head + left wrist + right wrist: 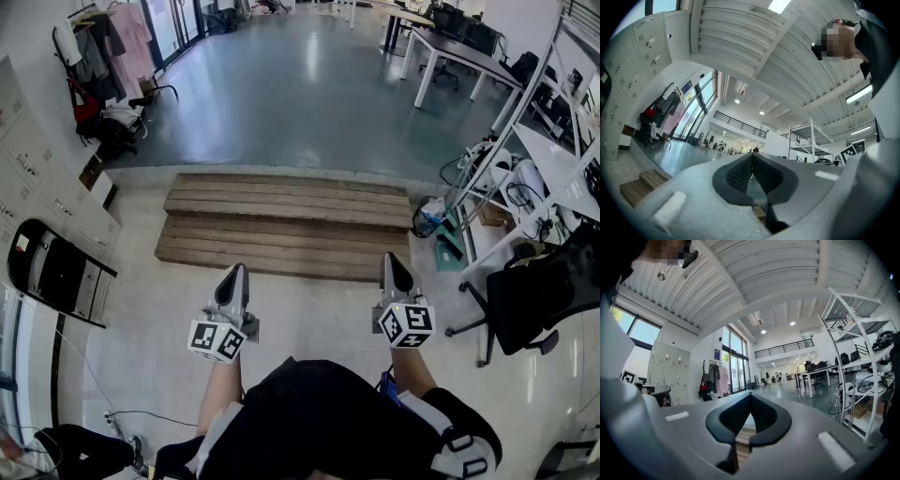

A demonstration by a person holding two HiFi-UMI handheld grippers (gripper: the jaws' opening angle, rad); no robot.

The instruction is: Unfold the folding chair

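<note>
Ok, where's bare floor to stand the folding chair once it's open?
The pale floor on the near side of the wooden steps is bare, across to the folding chair by the lockers. The grey floor beyond the steps is open too. The right is crowded: office chair, shelving rack.

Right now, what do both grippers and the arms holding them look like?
Both the left gripper and right gripper are grey wedges tapering to a point, with black pads inside the jaws. Each carries a white cube with black square markers. The person wears a black top; the right sleeve is pale with black bands.
</note>
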